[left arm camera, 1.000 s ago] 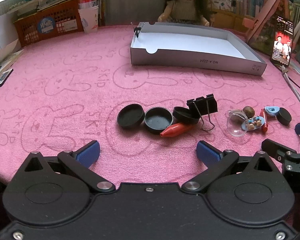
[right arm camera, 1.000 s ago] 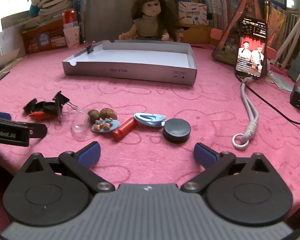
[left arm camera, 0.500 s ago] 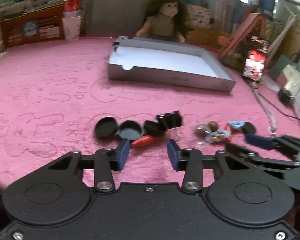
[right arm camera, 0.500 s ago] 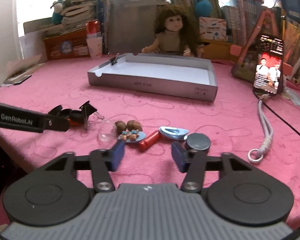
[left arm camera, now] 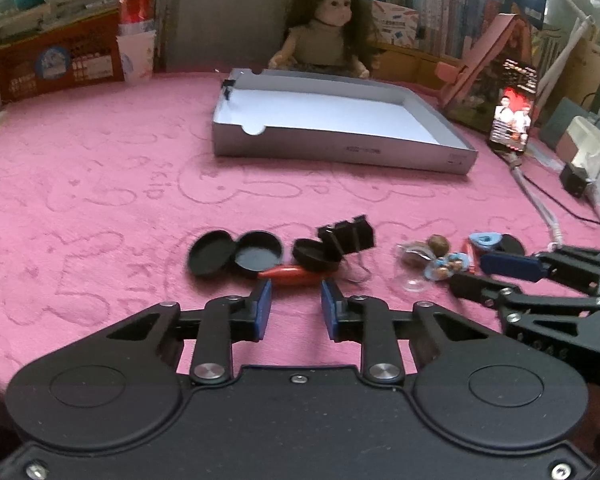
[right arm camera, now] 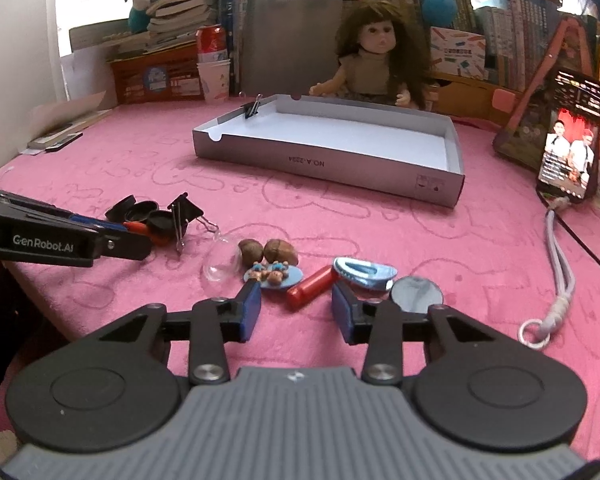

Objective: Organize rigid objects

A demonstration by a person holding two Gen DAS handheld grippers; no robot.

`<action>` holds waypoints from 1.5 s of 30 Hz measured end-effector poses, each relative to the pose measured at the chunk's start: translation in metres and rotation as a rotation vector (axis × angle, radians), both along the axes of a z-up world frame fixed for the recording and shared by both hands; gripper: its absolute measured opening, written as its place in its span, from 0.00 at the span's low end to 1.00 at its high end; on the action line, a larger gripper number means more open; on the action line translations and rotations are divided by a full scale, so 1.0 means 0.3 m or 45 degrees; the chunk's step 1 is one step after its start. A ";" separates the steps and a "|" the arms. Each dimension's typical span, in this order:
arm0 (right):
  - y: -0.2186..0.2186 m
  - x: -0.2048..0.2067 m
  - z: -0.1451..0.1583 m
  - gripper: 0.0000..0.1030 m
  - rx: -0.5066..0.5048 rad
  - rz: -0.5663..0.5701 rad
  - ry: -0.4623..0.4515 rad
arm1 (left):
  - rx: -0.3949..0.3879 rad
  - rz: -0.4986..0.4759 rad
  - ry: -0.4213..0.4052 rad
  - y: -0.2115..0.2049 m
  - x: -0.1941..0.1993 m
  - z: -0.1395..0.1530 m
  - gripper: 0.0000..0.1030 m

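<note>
Left tongs (left arm camera: 293,307) parted, orange spindle (left arm camera: 291,274) just ahead.

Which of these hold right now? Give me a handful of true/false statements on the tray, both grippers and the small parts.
1. The grey tray has small parts in it. False: its white floor is bare; only a binder clip sits on its rim.
2. The left gripper is partly open, lined up on the orange-red spindle. True.
3. The right gripper is shut on the red cylinder. False: its fingers are apart, with the cylinder lying just beyond them.
4. The large black binder clip lies on the pink cloth, outside the tray. True.
5. The doll lies inside the tray. False: it sits behind it.
</note>
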State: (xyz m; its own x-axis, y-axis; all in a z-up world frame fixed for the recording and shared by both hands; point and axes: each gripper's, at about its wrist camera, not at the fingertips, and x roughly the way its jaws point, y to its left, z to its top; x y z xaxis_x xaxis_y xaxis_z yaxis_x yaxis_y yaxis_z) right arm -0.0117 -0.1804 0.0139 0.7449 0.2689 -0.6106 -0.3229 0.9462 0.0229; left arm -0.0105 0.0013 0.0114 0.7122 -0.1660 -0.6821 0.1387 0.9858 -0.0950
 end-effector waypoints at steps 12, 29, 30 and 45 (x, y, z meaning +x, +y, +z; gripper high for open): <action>-0.036 0.072 -0.010 0.65 -0.045 0.169 -0.018 | 0.056 -0.055 -0.073 -0.005 0.011 -0.008 0.50; -0.023 0.038 -0.006 0.29 -0.011 0.211 -0.037 | 0.167 -0.102 -0.125 -0.064 0.002 -0.030 0.44; -0.021 0.032 -0.006 0.24 -0.013 0.207 -0.042 | 0.171 -0.103 -0.129 -0.069 0.004 -0.033 0.44; -0.036 -0.032 0.003 0.17 0.031 0.193 -0.008 | 0.119 -0.183 -0.084 -0.025 -0.028 -0.019 0.13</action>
